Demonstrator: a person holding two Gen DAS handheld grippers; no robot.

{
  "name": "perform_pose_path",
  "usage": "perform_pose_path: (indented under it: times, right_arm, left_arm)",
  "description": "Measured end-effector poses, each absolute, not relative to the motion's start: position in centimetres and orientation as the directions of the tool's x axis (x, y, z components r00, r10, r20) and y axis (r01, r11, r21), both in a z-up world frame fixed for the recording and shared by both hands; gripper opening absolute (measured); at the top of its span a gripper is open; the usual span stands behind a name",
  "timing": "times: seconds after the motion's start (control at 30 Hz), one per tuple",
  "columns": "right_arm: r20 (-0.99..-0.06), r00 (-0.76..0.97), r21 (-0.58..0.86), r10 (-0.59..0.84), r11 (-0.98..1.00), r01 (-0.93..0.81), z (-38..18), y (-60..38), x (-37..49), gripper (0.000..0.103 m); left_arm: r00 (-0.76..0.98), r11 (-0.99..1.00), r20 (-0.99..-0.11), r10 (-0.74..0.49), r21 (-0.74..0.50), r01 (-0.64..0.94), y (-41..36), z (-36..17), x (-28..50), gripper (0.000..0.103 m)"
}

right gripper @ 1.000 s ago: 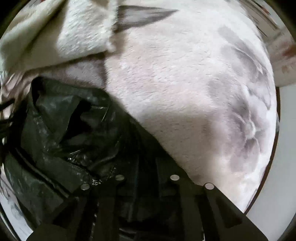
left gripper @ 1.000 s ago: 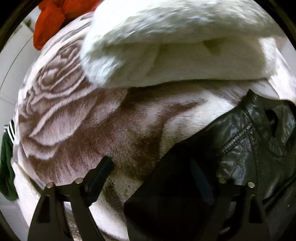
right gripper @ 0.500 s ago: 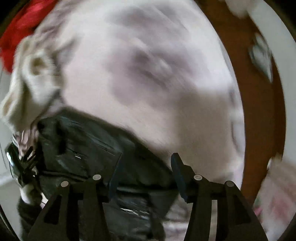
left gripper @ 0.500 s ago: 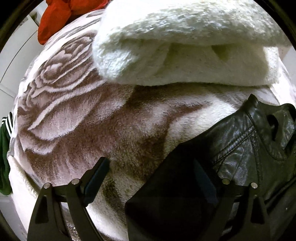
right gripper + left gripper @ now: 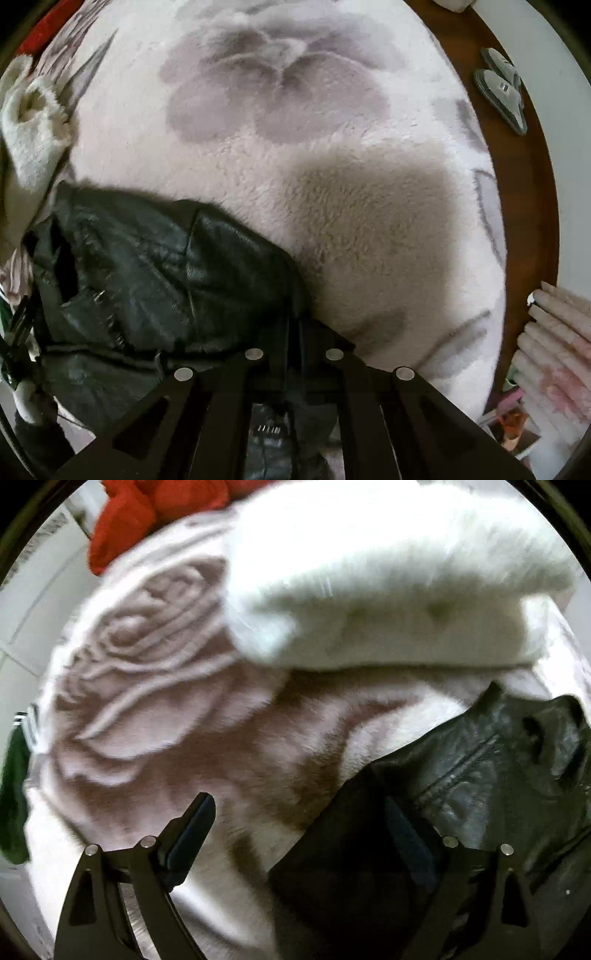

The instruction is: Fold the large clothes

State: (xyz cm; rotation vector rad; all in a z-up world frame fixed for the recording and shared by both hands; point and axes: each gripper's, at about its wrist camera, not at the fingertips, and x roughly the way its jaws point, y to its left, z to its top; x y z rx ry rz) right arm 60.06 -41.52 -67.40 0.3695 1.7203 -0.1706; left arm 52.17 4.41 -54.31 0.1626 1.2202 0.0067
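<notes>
Sideways went the right gripper (image 5: 294,332), pinched apparently on the black jacket (image 5: 155,266); left gripper (image 5: 299,827), agape and empty, should grab the opposite edge

A leather jacket (image 5: 147,266) lies on the plush blanket (image 5: 295,147), a folded fleece garment (image 5: 388,590) beyond it; slippers (image 5: 502,88) sit off the blanket's right edge.

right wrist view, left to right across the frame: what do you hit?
Cream fleece garment → black leather jacket → floral plush blanket → brown wooden floor strip → folded pink bedding.
</notes>
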Motion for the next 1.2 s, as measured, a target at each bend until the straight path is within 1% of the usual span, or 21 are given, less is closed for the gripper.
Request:
perform_pose_path:
  times: [0.03,0.07,0.1,0.13,0.17,0.27,0.33,0.53,0.67,0.73,0.87,0.97,1.07,1.2]
  right_arm:
    - [-0.981,-0.140,0.080,0.131,0.943,0.323,-66.2,-41.6,59.6,0.015]
    - [-0.984,-0.128,0.079,0.124,0.946,0.314,-65.1,-41.4,59.0,0.025]
    - [-0.989,-0.116,0.051,0.087,0.957,0.286,-63.7,-40.9,57.7,0.035]
    - [-0.993,-0.106,0.022,0.051,0.966,0.259,-62.5,-41.0,56.9,0.058]
    - [-0.996,-0.090,-0.007,0.013,0.974,0.226,-61.3,-40.8,56.0,0.069]
    - [-0.995,-0.054,-0.092,-0.085,0.983,0.156,-58.7,-40.1,52.5,0.072]
    - [-0.996,-0.042,-0.089,-0.083,0.984,0.155,-58.0,-39.9,49.5,0.077]
    - [-0.998,-0.043,-0.057,-0.051,0.989,0.138,-57.9,-41.6,43.1,0.077]
    - [-0.997,-0.074,-0.036,-0.030,0.996,0.081,-58.9,-42.7,40.1,0.077]
    - [-0.997,-0.075,-0.037,-0.032,0.998,0.060,-58.9,-43.6,39.0,0.077]
    - [-0.997,-0.068,-0.050,-0.047,0.997,0.052,-57.9,-46.9,36.6,0.077]
    - [-0.995,-0.077,-0.063,-0.057,0.995,0.075,-57.7,-50.0,35.7,0.077]
    - [-0.993,-0.094,-0.079,-0.070,0.992,0.097,-58.1,-52.7,35.4,0.077]
    - [-0.991,-0.119,-0.070,-0.059,0.993,0.090,-58.7,-54.9,35.4,0.077]
  left_arm:
    - [0.377,0.986,-0.919,0.118,0.153,0.065,4.5,-52.7,51.4,0.093]
    - [0.417,0.985,-0.899,0.130,0.164,0.047,4.6,-50.7,50.3,0.093]
    - [0.436,0.985,-0.890,0.135,0.167,0.035,4.5,-49.6,49.6,0.093]
    - [0.453,0.985,-0.879,0.148,0.174,0.015,4.3,-48.1,48.5,0.093]
    - [0.462,0.984,-0.873,0.158,0.175,-0.005,3.9,-46.6,47.3,0.093]
    - [0.467,0.984,-0.868,0.170,0.179,-0.026,1.1,-43.7,43.0,0.093]
    - [0.463,0.980,-0.867,0.187,0.197,-0.027,-1.0,-42.8,40.7,0.093]
    - [0.349,0.970,-0.909,0.229,0.241,-0.008,-10.3,-42.4,30.5,0.093]
    - [0.247,0.954,-0.929,0.276,0.296,0.047,-17.2,-43.9,23.1,0.093]
    - [0.197,0.952,-0.940,0.278,0.297,0.075,-20.3,-44.7,19.6,0.093]
    - [0.158,0.934,-0.938,0.309,0.330,0.133,-26.3,-46.3,14.9,0.093]
    - [0.164,0.902,-0.917,0.364,0.391,0.183,-30.8,-48.2,13.0,0.093]
    - [0.221,0.843,-0.872,0.438,0.483,0.237,-34.6,-51.0,12.2,0.093]
    - [0.158,0.841,-0.879,0.449,0.476,0.257,-35.5,-54.7,12.4,0.093]
